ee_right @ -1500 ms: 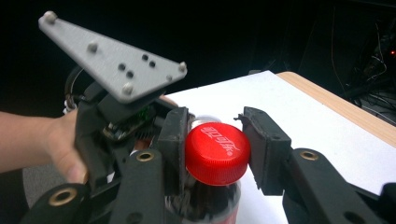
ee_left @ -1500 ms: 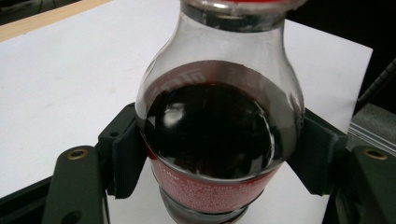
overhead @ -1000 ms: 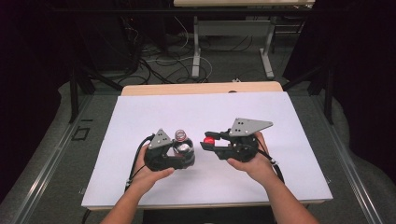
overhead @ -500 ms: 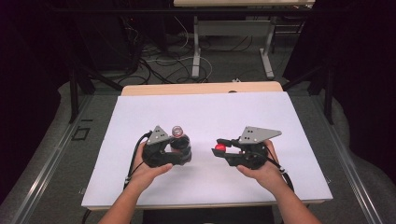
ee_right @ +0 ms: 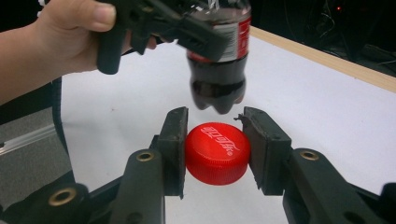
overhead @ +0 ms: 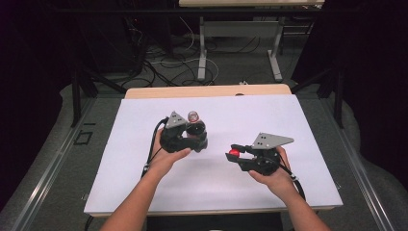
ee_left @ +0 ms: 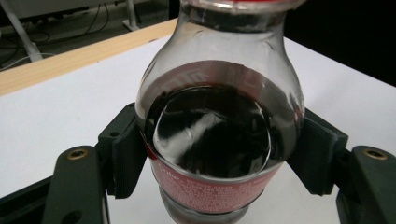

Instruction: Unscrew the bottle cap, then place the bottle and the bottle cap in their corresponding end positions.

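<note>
The white-topped table (overhead: 288, 125) carries nothing but the two hands and what they hold, so any slip lands on it. The biggest risk, as I judge it, sits with the small clear plastic cola bottle (ee_left: 219, 135), dark liquid inside and a red label band round its waist: its mouth is open and it hangs off the table, at about ten o'clock from the table's middle in the high view. A tilt of the left hand would send cola over the white surface, and a squeeze on the soft wall could push liquid up the neck. The left gripper (overhead: 192, 137) has its jaws closed on the bottle's body, one pad on each side, just above the label.

The smaller danger is the round red plastic screw cap (ee_right: 217, 152), which could pop out sideways if the pinch is off centre, or cross-thread if brought back at an angle. The right gripper (ee_right: 215, 149) has its jaws clamped on the cap's ribbed rim, at about four o'clock, well apart from the bottle
</note>
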`<state>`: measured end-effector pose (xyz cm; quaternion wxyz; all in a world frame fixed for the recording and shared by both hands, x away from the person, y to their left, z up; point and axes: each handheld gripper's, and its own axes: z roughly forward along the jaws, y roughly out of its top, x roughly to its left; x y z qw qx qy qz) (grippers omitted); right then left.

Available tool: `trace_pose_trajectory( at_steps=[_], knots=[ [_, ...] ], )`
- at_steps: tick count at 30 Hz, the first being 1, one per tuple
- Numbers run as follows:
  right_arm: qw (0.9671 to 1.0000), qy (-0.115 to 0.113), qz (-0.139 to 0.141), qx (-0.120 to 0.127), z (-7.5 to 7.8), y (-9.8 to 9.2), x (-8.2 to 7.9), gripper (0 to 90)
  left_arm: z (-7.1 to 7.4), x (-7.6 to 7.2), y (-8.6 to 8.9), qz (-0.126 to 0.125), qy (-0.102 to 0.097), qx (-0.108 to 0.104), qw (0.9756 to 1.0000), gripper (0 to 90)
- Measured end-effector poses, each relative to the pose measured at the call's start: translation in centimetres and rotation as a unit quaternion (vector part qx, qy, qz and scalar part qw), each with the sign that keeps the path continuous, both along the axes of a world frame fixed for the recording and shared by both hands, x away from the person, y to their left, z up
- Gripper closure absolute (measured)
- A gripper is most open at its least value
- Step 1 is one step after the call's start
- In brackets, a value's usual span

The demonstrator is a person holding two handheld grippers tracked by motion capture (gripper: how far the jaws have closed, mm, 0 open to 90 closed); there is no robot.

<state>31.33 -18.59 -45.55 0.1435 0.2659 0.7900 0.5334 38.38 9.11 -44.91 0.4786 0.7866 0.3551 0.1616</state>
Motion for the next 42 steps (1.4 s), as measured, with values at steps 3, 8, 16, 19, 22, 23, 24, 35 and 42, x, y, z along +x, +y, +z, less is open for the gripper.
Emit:
trace_pose_trajectory(
  at_steps=[3, 8, 16, 19, 22, 23, 24, 35, 42],
  knots=[
    [1.0, 0.002, -0.008, 0.004, -0.2, -0.2, 0.2, 61.0, 0.2, 1.3, -0.8, 0.006, -0.001, -0.006, 1.0, 29.8],
    [0.9999, 0.005, -0.013, 0.003, -0.5, -0.2, 0.3, 61.0, -0.1, 3.4, -1.9, 0.02, 0.003, -0.006, 0.9998, 29.8],
    [0.9998, 0.01, -0.019, 0.0, -1.0, 0.0, 0.5, 61.0, -2.5, 6.2, -3.3, 0.044, 0.022, -0.015, 0.9987, 29.8],
    [0.9998, 0.007, -0.018, 0.003, -1.2, 0.2, 0.6, 60.9, -3.4, 6.8, -3.8, 0.049, 0.023, -0.011, 0.9985, 29.8],
    [0.9998, 0.01, -0.016, 0.003, -1.3, 0.3, 0.7, 60.9, -4.0, 7.2, -4.3, 0.053, 0.017, 0.002, 0.9984, 29.8],
    [0.9998, 0.011, -0.016, 0.002, -1.4, 0.4, 0.7, 60.9, -4.3, 7.3, -4.4, 0.053, 0.017, 0.003, 0.9984, 29.8],
    [0.9998, 0.01, -0.016, 0.003, -1.4, 0.4, 0.7, 60.9, -4.6, 7.5, -4.5, 0.054, 0.017, 0.0, 0.9984, 29.8],
    [0.9999, 0.012, -0.011, -0.001, -1.8, 0.7, 0.7, 60.9, -6.6, 7.7, -5.4, 0.054, 0.024, 0.024, 0.998, 29.7],
    [0.9998, 0.018, -0.01, -0.003, -2.0, 0.9, 0.7, 60.9, -7.0, 7.4, -5.3, 0.037, 0.006, 0.029, 0.9989, 29.2]
  ],
)
